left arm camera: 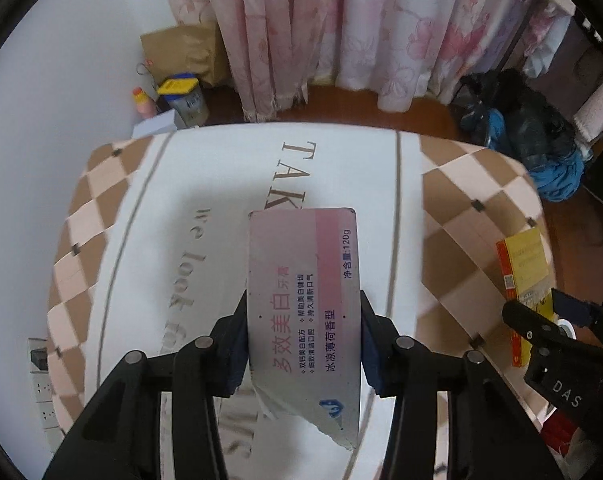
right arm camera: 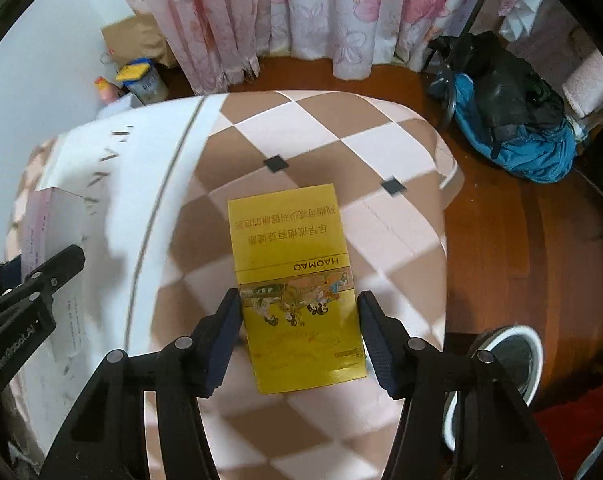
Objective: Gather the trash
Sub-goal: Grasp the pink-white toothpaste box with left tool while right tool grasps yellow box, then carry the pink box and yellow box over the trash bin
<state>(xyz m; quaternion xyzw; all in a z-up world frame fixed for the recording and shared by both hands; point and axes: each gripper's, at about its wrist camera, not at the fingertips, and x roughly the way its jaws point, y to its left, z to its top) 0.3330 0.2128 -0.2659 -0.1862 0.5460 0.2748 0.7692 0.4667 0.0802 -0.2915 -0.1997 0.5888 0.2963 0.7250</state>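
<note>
Your left hand-held gripper [left arm camera: 303, 336] is clamped on the pink toothpaste box [left arm camera: 303, 300] above the lettered middle of the checkered tabletop [left arm camera: 461, 216], and your right hand-held gripper [right arm camera: 299, 336] has its pads on the yellow cigarette box [right arm camera: 297, 280], over that tabletop's checks near the edge.

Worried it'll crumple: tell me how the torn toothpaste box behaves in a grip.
The toothpaste box looks like thin card, probably light and empty. With one end torn open, it may cave under the left gripper. Flat sides mean it shouldn't roll.
</note>
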